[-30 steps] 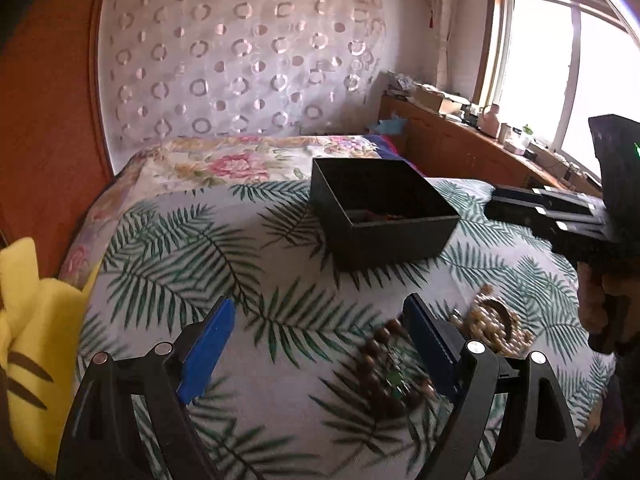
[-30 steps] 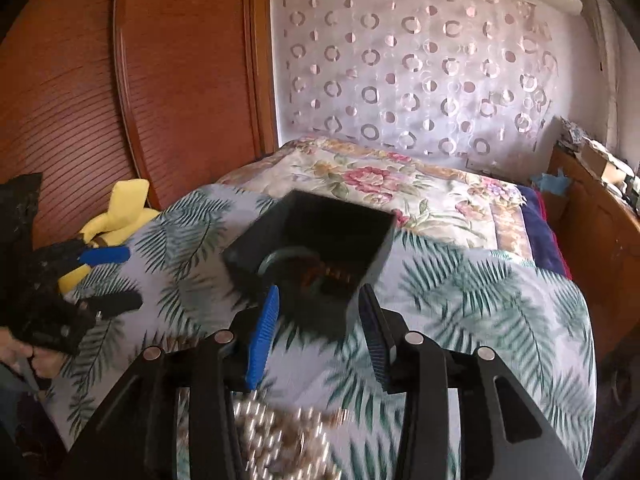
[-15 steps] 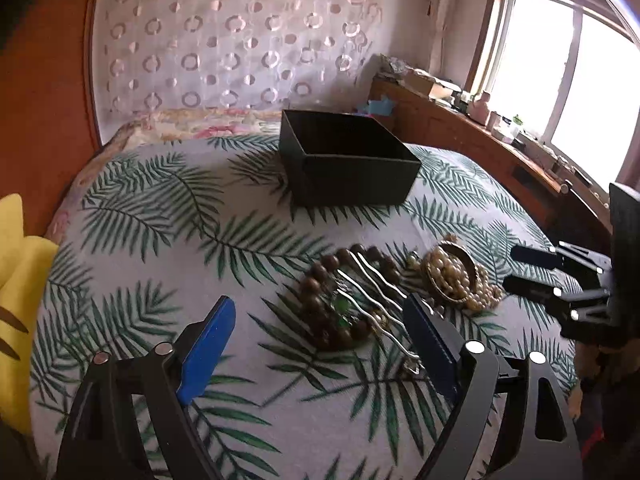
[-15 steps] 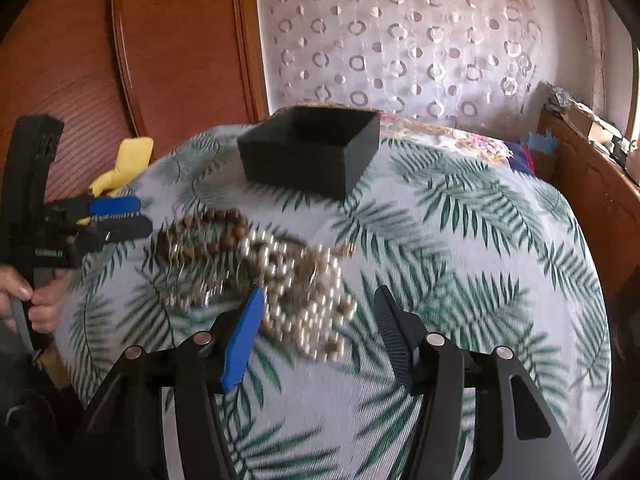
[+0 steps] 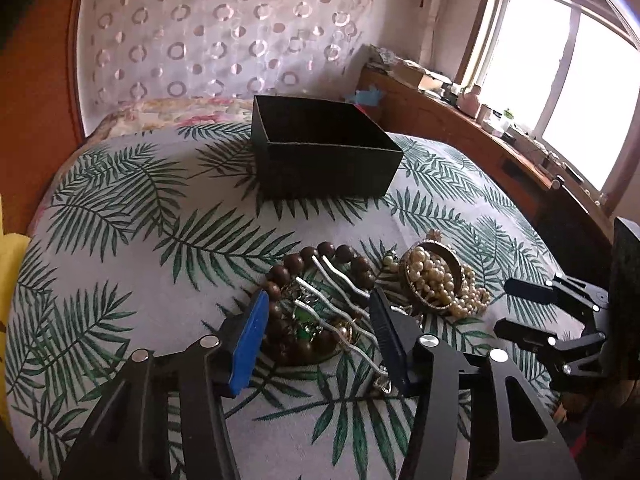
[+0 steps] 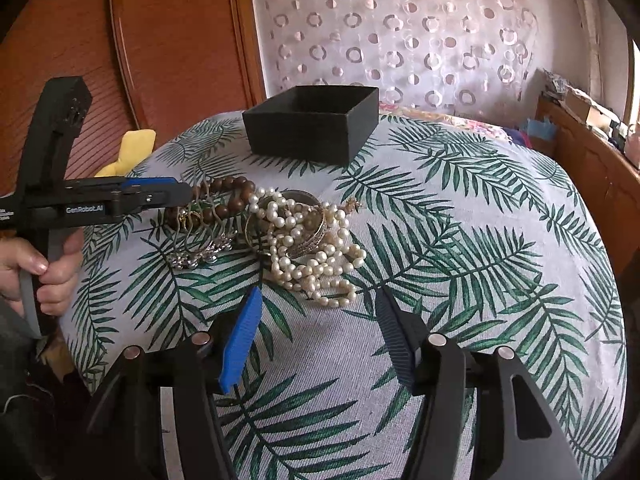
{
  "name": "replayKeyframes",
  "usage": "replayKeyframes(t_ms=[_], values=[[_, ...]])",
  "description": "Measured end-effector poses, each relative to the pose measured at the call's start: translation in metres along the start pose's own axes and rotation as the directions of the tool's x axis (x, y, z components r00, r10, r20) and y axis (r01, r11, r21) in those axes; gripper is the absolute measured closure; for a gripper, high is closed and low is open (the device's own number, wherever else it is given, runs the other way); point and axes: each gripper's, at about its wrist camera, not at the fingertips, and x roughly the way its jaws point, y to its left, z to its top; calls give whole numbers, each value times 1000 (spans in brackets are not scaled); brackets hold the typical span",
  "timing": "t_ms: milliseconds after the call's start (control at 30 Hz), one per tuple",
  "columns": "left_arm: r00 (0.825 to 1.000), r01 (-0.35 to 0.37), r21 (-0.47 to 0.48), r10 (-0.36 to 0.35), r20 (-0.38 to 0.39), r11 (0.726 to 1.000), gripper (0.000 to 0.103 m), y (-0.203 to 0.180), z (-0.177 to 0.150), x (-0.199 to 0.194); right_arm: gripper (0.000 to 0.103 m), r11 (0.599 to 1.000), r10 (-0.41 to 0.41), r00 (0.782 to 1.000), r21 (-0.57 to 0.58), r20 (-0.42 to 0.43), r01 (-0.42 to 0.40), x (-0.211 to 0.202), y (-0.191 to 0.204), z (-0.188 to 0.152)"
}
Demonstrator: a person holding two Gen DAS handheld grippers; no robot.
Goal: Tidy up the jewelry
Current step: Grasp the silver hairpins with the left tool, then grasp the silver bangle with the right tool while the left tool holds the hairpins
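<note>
Two grippers: both have their jaws spread wide and hold nothing.
Left hand-held gripper (image 5: 316,320): it is low over the pile, one blue pad on each side of the round ring of dark brown wooden beads (image 5: 296,280). I cannot tell if the pads touch the beads.
Right hand-held gripper (image 6: 316,320): it hangs just in front of the heap of small white pearl strings (image 6: 316,256), not touching it.
Near things: silver wavy metal hair pins (image 5: 340,292) lie across the brown beads, with a small green stone (image 5: 306,316) under them.
Beside them: a wide gold metal bangle (image 6: 308,220) sits in the pearls. All of it touches in one pile.
Under it all: the bed cover, white cloth with green fern leaves (image 6: 460,240), is soft and rounded.
Farther back: the open black square cardboard box (image 5: 320,152) stands well apart from the pile. I think the jewelry should go in there. I cannot see inside it.
Step, my guess: the left one is about to close on the brown beads.
What could go wrong: the pins lie on the beads, so a lift may drag them along or let them fall.
Also: pearl strings can snag on the bangle and pull the pile.
Also: smooth round beads may slip out of the pads.
</note>
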Motion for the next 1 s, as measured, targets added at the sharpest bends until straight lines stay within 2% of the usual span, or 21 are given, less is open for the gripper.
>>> replayKeyframes(t_ms=[133, 300, 367, 433, 533, 633, 767, 900, 1000], values=[[1000, 5, 14, -5, 0, 1000, 65, -6, 2, 4, 42, 1000, 1, 1000, -7, 3, -1, -1, 1, -1], [1000, -1, 11, 1, -5, 1000, 68, -8, 4, 12, 42, 1000, 9, 1000, -5, 2, -9, 0, 1, -1], [1000, 3, 5, -3, 1, 1000, 78, -8, 5, 11, 42, 1000, 10, 1000, -5, 1, -10, 0, 1, -2], [999, 38, -8, -37, 17, 999, 83, -7, 4, 7, 42, 1000, 10, 1000, -6, 0, -10, 0, 1, -2], [994, 91, -5, -91, 53, 996, 95, -12, 4, -5, 42, 1000, 5, 1000, -10, -1, -5, 1, 2, -1], [989, 119, 21, -121, 86, 993, 102, -23, 4, -20, 42, 1000, 2, 1000, -16, -6, -2, 1, 2, 0], [988, 106, 52, -111, 109, 993, 102, -34, 0, -33, 42, 1000, 0, 1000, -25, -10, 0, 4, 3, 5], [987, 96, 57, -103, 123, 994, 102, -37, -2, -41, 31, 998, 12, 1000, -57, -18, -13, 10, 9, 14], [987, 87, 48, -93, 130, 995, 102, -34, -4, -45, 29, 996, 16, 1000, -92, -20, -18, 16, 15, 24]])
